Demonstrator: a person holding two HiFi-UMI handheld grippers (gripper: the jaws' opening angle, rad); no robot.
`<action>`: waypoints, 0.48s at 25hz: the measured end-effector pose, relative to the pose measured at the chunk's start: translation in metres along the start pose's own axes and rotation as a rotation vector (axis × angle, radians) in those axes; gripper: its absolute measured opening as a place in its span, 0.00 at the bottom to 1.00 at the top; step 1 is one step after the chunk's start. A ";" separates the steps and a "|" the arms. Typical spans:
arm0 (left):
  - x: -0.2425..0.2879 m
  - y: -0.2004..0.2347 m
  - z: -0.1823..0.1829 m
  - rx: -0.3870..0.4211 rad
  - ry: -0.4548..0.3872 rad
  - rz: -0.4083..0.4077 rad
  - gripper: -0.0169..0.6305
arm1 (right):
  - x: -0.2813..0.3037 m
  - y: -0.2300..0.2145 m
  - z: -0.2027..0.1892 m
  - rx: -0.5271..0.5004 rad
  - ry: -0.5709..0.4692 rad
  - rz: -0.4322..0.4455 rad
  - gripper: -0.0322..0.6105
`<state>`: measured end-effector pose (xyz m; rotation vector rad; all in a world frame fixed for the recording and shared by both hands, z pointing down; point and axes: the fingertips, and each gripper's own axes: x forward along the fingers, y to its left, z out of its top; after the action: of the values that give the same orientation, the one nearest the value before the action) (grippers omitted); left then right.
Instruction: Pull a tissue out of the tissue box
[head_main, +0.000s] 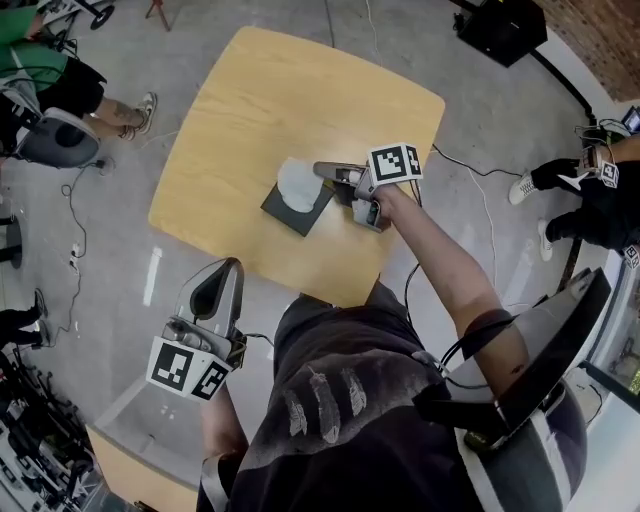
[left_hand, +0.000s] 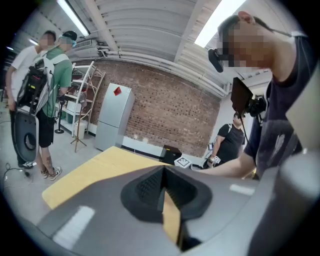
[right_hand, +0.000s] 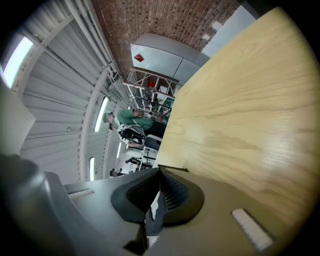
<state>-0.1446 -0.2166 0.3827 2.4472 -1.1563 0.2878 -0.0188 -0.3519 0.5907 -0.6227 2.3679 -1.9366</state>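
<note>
Two grippers going here. The right gripper (head_main: 321, 168) is clenched on the edge of the tissue (head_main: 297, 183). Its own camera shows a thin white sliver pinched between the closed pads. The left gripper (head_main: 232, 265) is squeezed closed with nothing in it, hanging off the near edge of the table over the floor, at about 7 o'clock from the box.

The tissue is sticking up out of the tissue box (head_main: 285, 209), a flat dark thing lying roughly mid-table, a bit towards the 6 o'clock side. The right gripper comes at it from 3 o'clock, with the operator's forearm stretched over the near corner of the wooden table (head_main: 300, 90).

Around the table it's pretty busy. A person in a green top (head_main: 30, 60) is off at 10 o'clock beside a grey chair (head_main: 60, 135). Someone in dark clothes and white sneakers (head_main: 585, 195) is at 3 o'clock. A black box (head_main: 503, 25) sits on the floor at 1 o'clock, and a thin cable (head_main: 485, 200) snakes over the concrete between the table and the sneakers. From the left gripper's camera you can also see a white cabinet (left_hand: 115, 117) against the brick wall (left_hand: 170, 107) and a wooden stand (left_hand: 85, 107) next to it.
</note>
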 end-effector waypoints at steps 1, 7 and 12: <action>0.001 -0.002 0.000 0.001 -0.002 0.005 0.03 | -0.002 0.000 0.000 -0.020 0.004 -0.016 0.05; 0.009 -0.023 -0.003 0.016 -0.008 -0.006 0.03 | -0.017 0.007 -0.005 -0.086 0.018 -0.023 0.05; 0.005 -0.016 0.002 0.015 -0.016 -0.016 0.03 | -0.011 0.008 -0.003 -0.082 0.007 -0.049 0.05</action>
<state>-0.1287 -0.2118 0.3781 2.4751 -1.1449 0.2738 -0.0119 -0.3448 0.5813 -0.6854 2.4701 -1.8714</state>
